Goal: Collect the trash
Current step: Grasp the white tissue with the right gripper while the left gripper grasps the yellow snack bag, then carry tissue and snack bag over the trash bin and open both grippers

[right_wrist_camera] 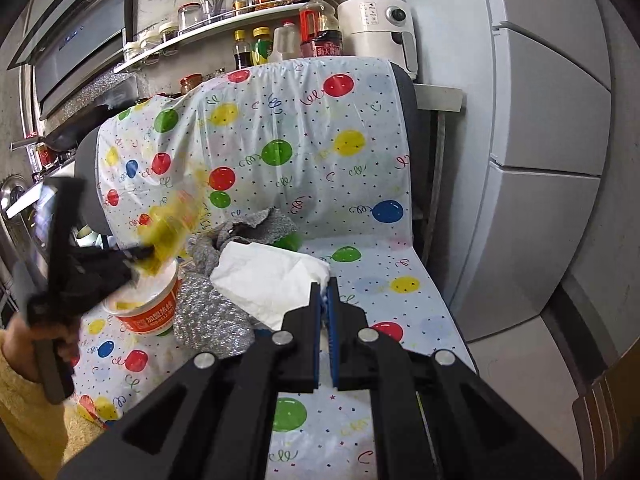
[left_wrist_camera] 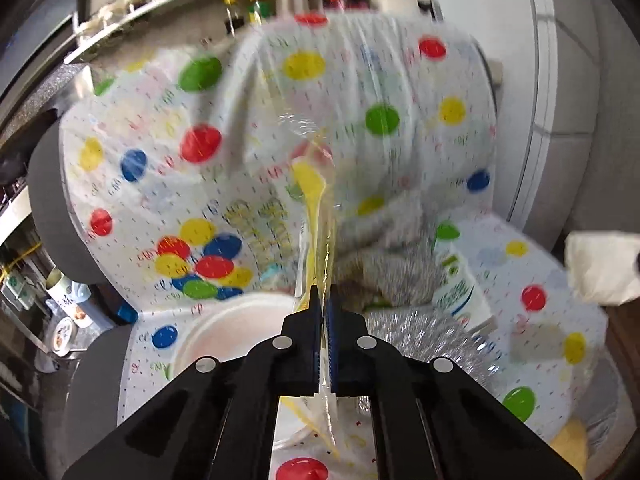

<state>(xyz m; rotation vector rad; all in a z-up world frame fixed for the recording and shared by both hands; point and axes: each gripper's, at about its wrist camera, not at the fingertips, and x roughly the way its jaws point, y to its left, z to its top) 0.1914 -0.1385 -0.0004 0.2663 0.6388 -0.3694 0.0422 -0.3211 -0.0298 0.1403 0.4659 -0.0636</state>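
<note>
Item 1. Paper cup (right_wrist_camera: pixel 150 307), orange-and-white with printed lettering, standing on the balloon-print cover (right_wrist_camera: pixel 320 152) just below the left claw (right_wrist_camera: pixel 140 258); something pale yellow shows inside, not identifiable. From the left wrist only its white rim (left_wrist_camera: pixel 224 320) is seen, left of that claw's tips.

Item 2. Yellow plastic spoon in a clear wrapper (left_wrist_camera: pixel 316 200), pinched between the pressed-together fingers of the left claw (left_wrist_camera: pixel 323 300); bowl end points away from the claw, the handle runs back between the pads. In the right wrist view it is a yellow blur (right_wrist_camera: pixel 172 220) above the cup.

Item 3. White tissue (right_wrist_camera: pixel 272 280), crumpled, its near edge pinched in the right claw (right_wrist_camera: pixel 324 286), fingers nearly together. It lies ahead and left of that claw.

Item 4. Silver glitter cloth (right_wrist_camera: pixel 208 316), between cup and tissue, touching both.

Item 5. Grey knit rag (right_wrist_camera: pixel 248 228), beyond the tissue.

Item 6. Green-and-white carton (left_wrist_camera: pixel 456 288), right of the left claw; blurred, print unreadable.
</note>
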